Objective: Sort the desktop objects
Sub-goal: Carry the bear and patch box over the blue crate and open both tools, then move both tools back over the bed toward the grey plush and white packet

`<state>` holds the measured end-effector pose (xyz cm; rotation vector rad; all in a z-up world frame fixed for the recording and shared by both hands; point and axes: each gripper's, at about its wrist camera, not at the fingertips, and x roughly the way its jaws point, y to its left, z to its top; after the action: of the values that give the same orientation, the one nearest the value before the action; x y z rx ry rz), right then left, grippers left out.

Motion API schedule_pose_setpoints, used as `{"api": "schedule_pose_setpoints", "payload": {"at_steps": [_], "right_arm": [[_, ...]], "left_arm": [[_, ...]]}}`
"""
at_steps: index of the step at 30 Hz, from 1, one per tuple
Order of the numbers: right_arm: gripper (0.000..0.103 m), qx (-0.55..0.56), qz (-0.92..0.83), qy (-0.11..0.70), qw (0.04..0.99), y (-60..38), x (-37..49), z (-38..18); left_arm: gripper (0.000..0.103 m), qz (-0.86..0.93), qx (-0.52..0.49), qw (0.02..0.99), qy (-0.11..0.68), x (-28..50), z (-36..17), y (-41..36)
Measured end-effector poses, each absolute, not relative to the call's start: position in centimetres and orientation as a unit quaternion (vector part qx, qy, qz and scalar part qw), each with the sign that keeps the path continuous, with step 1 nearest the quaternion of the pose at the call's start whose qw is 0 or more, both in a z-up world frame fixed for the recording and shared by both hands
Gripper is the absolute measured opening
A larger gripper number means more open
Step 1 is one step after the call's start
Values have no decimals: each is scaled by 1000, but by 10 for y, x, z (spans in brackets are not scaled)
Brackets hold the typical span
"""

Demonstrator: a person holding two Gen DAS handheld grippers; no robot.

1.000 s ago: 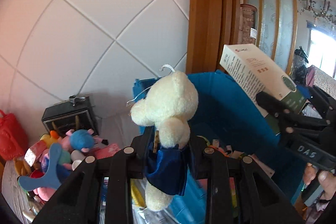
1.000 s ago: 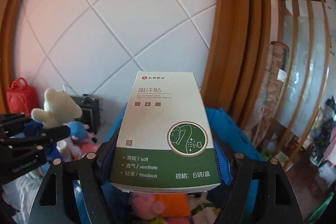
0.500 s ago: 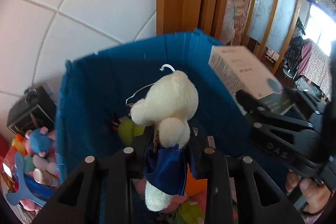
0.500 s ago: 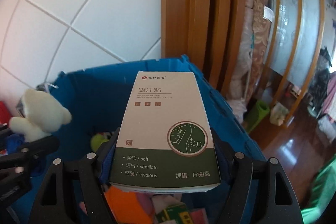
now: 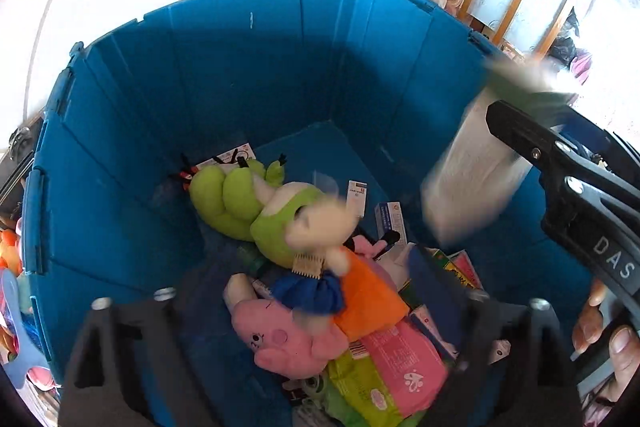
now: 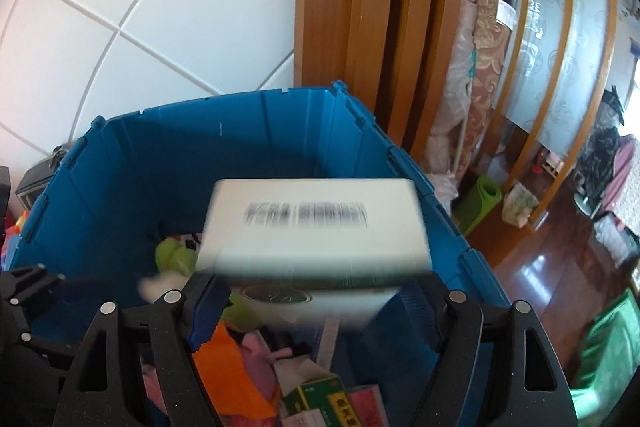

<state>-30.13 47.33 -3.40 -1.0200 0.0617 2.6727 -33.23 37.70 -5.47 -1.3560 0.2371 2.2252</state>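
Blue bin (image 5: 256, 75) fills mid-frame: both grippers, left gripper (image 5: 320, 303) opening, right gripper (image 6: 316, 299) spread, should hold above it while bear (image 5: 320, 239) and box (image 6: 316, 239) drop clear.

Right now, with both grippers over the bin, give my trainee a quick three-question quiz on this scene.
1. True or false: the left gripper has the cream bear clamped.
2. The bin is: A red, B blue, C grey?
3. What is between the jaws of the right gripper?
Key: 1 false, it is loose above the pink pig plush; 2 B; 3 a blurred white box.
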Motion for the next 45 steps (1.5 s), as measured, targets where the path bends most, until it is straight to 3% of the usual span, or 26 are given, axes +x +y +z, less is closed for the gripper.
{"api": "schedule_pose_setpoints", "payload": {"at_steps": [2, 7, 18, 31, 45], "right_arm": [[89, -353, 925, 13, 140, 470, -301, -35], [103, -354, 925, 12, 138, 470, -301, -34], [103, -338, 931, 23, 133, 474, -294, -26], [103, -291, 954, 47, 56, 446, -269, 9], [103, -240, 969, 0, -61, 295, -198, 54]], "left_arm": [[90, 824, -500, 252, 91, -335, -54, 376], [90, 826, -506, 234, 84, -341, -57, 368], [90, 877, -425, 210, 77, -320, -21, 347], [90, 941, -283, 184, 30, -234, 79, 231], [90, 954, -279, 114, 5, -185, 50, 90]]}}
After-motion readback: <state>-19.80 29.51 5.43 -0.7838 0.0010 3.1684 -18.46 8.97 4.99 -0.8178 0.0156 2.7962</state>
